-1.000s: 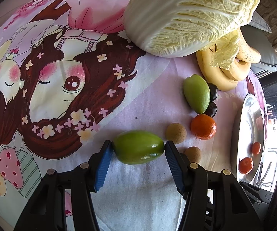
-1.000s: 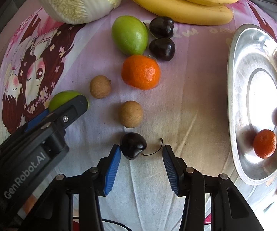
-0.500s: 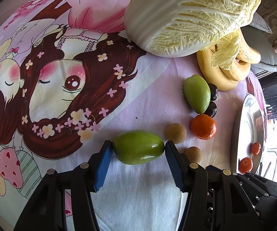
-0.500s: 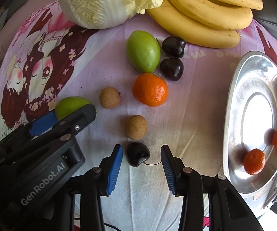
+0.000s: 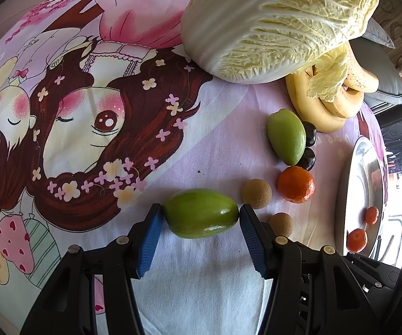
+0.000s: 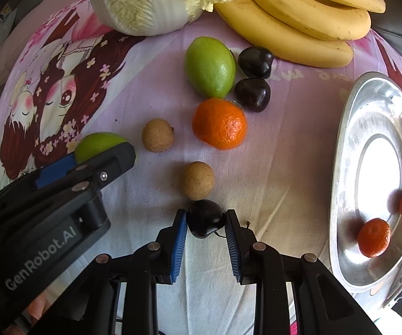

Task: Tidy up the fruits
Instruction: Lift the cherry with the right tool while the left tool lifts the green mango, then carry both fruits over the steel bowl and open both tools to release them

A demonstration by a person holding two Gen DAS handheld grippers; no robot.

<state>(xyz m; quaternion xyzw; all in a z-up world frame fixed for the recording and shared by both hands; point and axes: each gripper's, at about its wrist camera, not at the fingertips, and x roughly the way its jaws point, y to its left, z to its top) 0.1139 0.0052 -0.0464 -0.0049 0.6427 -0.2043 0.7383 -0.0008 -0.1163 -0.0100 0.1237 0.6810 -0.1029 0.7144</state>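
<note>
Since the earlier frame the right gripper (image 6: 206,220) has closed its jaws onto the near dark cherry (image 6: 205,216) (stem trailing right). The left gripper (image 5: 201,213) clamps a green mango (image 5: 201,212) on the printed sheet (image 5: 214,150).

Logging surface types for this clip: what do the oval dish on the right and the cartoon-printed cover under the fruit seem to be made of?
The oval silver dish looks like polished metal, perhaps stainless steel: it mirrors the light and the small oranges on it. The cartoon-printed pink cover looks like matte woven fabric: soft creases, no glare.
</note>
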